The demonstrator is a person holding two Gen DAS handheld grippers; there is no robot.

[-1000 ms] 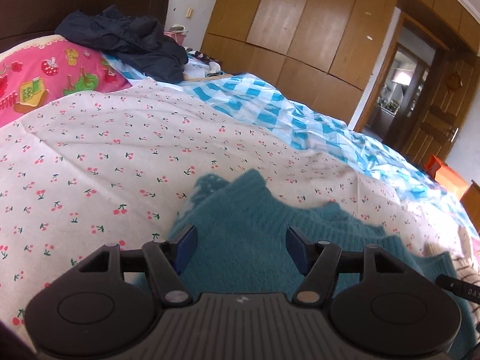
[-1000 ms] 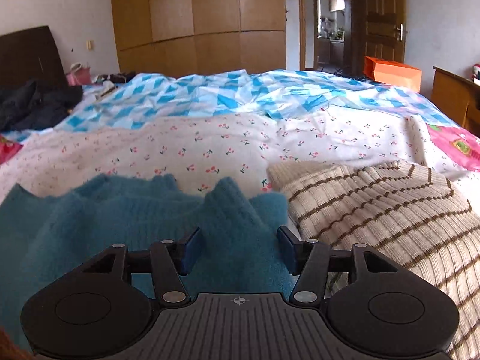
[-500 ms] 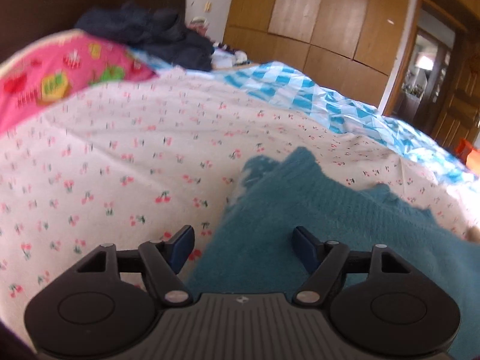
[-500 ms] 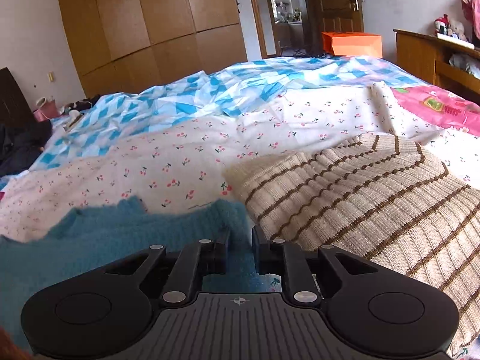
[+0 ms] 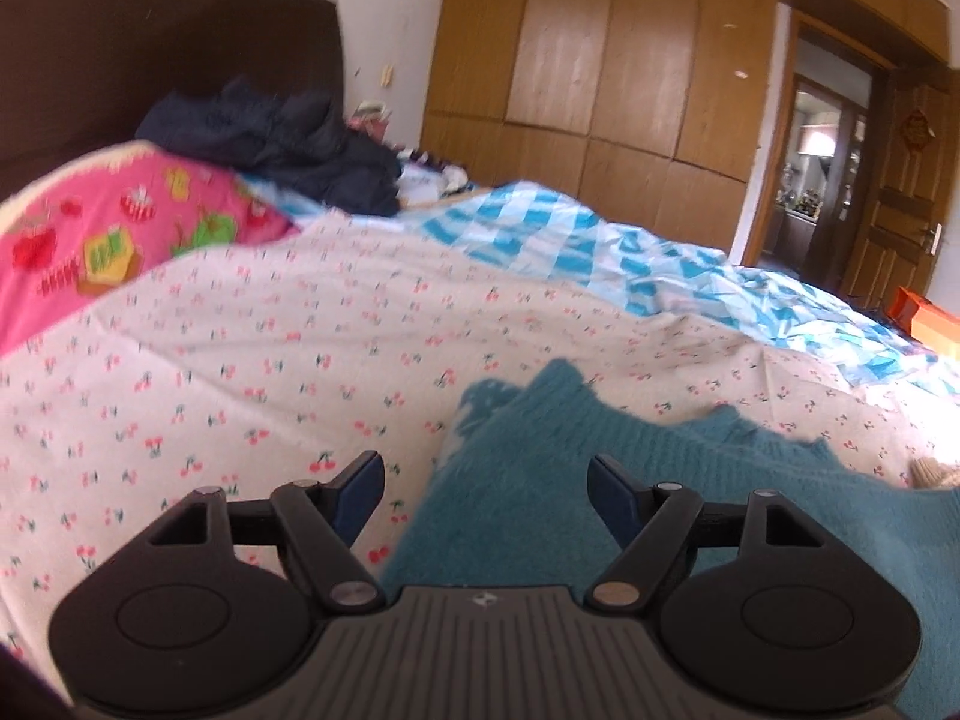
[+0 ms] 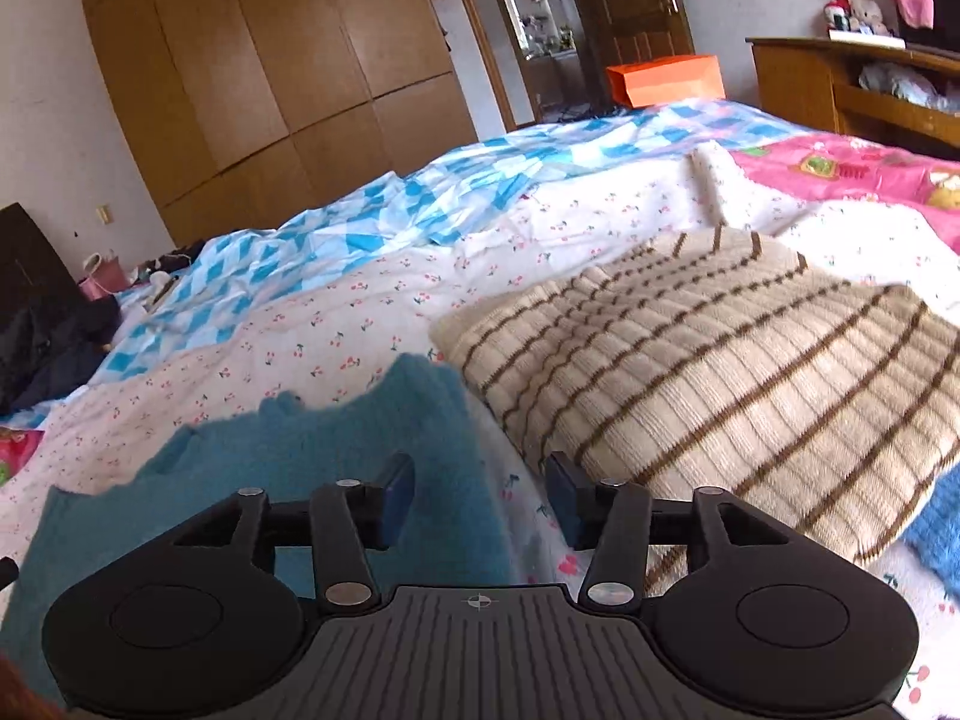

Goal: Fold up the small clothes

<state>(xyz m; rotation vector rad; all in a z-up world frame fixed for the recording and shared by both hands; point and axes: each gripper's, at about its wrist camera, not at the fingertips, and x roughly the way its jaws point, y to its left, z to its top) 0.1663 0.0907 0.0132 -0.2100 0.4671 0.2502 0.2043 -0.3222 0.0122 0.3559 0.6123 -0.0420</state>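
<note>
Teal, fuzzy knit: the small sweater (image 5: 600,480) lies flat on the cherry-print bedsheet (image 5: 270,348), its scalloped far edge pointing away toward the blue-and-white checked quilt (image 5: 600,252).

Key relation: the sweater's long axis runs side to side between the two hands. The left gripper (image 5: 485,489) sits over the garment's left edge; that edge passes between its wide-spread jaws, one finger over bare sheet, the other over knit. Nothing is pinched, the pads clear of the fabric.

The right gripper (image 6: 480,498) sits at the opposite end, over the sweater's right corner (image 6: 432,396). Its jaws are opening, with the teal edge and a strip of sheet between them, not pressed by either pad. Both hands look about equally close to their own end (the right perhaps slightly further in over the knit).

Just beside the right corner, nearly touching, lies a beige sweater with brown stripes (image 6: 720,372), apparently already folded.

Garment condition: the teal sweater looks soft and thick, lying in a neat band with layers apparently doubled; the far edge is uneven. Judgement: folding is partly done, and any next fold would need a grip on both ends.
</note>
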